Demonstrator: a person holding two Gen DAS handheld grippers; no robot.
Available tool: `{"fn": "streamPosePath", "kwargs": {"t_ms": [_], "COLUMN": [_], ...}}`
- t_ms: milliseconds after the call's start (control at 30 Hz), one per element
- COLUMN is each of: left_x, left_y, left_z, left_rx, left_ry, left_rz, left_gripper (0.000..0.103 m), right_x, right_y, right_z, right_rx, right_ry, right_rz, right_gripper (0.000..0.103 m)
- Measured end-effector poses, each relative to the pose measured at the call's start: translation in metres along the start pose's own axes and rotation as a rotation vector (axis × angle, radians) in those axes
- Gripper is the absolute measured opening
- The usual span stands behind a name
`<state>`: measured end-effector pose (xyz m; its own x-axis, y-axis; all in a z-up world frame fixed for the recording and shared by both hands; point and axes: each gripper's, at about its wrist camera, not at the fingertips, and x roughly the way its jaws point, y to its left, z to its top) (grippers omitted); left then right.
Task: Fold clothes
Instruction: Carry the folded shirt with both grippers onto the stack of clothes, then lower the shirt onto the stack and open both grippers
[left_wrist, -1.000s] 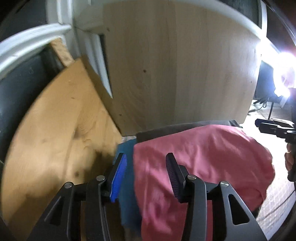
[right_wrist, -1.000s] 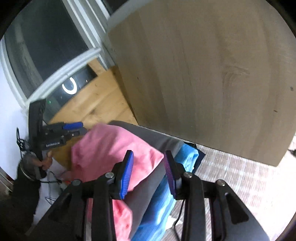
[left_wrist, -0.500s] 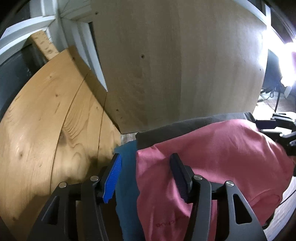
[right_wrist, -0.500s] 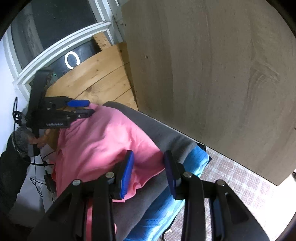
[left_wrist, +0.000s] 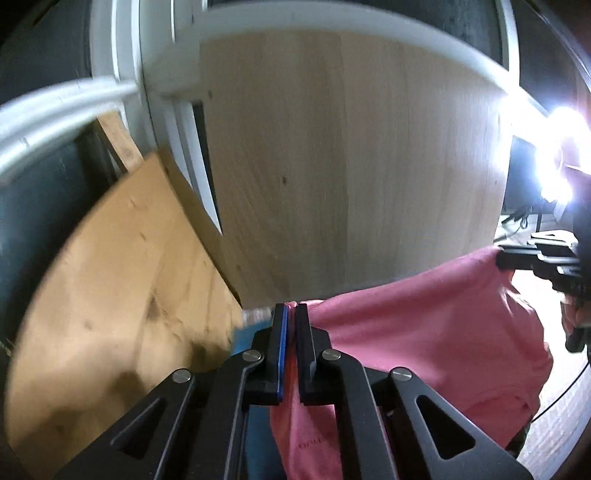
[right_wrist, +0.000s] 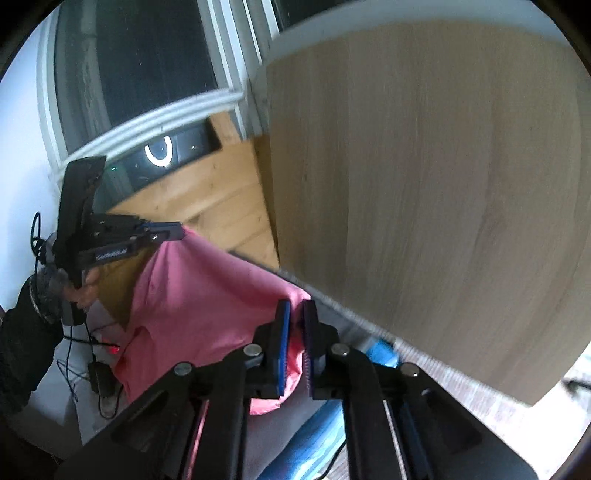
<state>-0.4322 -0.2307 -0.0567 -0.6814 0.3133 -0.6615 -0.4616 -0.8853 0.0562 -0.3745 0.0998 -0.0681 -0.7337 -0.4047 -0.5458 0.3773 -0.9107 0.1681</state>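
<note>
Closest in, the left gripper (left_wrist: 290, 314) is clamped on one corner of the pink shirt (left_wrist: 424, 332), and the right gripper (right_wrist: 293, 310) is pinched on the opposite corner. Both pairs of jaws have just been closing, and there's pink cloth sandwiched between the pads in each view. So the shirt hangs stretched between the two grippers, drooping in the middle, just above the blue garment (right_wrist: 317, 435) and a grey one (right_wrist: 332, 314) in the pile under it.

My take on the step: this looks like the lift-off before the fold proper. Doing it well probably means keeping both corners level and the top edge taut enough that the body drops flat rather than twisting, and getting clear of the pile so nothing underneath tags along.

The shirt looks like soft thin knit, matte, wrinkling easily, so it should drape without fighting back. The blue one has faint stripes.

Further out from the shirt, a pale wood panel (left_wrist: 351, 166) stands behind it, smooth and flat, with a knottier orange pine board (left_wrist: 110, 277) leaning to one side of it, and a dark window with a white frame (right_wrist: 147, 74) behind that.
</note>
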Motion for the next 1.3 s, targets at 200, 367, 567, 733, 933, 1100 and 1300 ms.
{"fn": "streamPosePath", "kwargs": {"t_ms": [200, 367, 567, 733, 933, 1100, 1300], "left_x": [0.068, 0.059, -0.03, -0.049, -0.034, -0.018, -0.016], "left_y": [0.006, 0.017, 0.013, -0.007, -0.02, -0.016, -0.012], "left_z": [-0.004, -0.002, -0.023, -0.087, -0.132, -0.128, -0.129], "left_rx": [0.004, -0.044, -0.054, -0.064, -0.105, -0.14, -0.093], "left_ry": [0.178, 0.178, 0.059, 0.156, 0.26, 0.261, 0.296], "left_rz": [0.084, 0.114, 0.101, 0.072, 0.018, -0.055, 0.01], "left_gripper": [0.009, 0.026, 0.042, 0.043, 0.043, 0.018, 0.019], "right_x": [0.057, 0.02, -0.054, -0.056, -0.045, -0.034, -0.044], "right_y": [-0.017, -0.048, -0.031, 0.009, 0.019, 0.043, 0.051], "right_z": [0.002, 0.002, -0.04, -0.097, -0.117, -0.106, -0.118], "right_rx": [-0.025, 0.175, 0.311, 0.333, 0.352, 0.3, 0.198], "right_ry": [0.187, 0.073, 0.009, 0.108, 0.147, 0.158, 0.265], "right_rz": [-0.044, -0.025, 0.096, 0.16, 0.168, 0.212, 0.177], "right_gripper": [0.009, 0.023, 0.034, 0.034, 0.034, 0.004, 0.006]}}
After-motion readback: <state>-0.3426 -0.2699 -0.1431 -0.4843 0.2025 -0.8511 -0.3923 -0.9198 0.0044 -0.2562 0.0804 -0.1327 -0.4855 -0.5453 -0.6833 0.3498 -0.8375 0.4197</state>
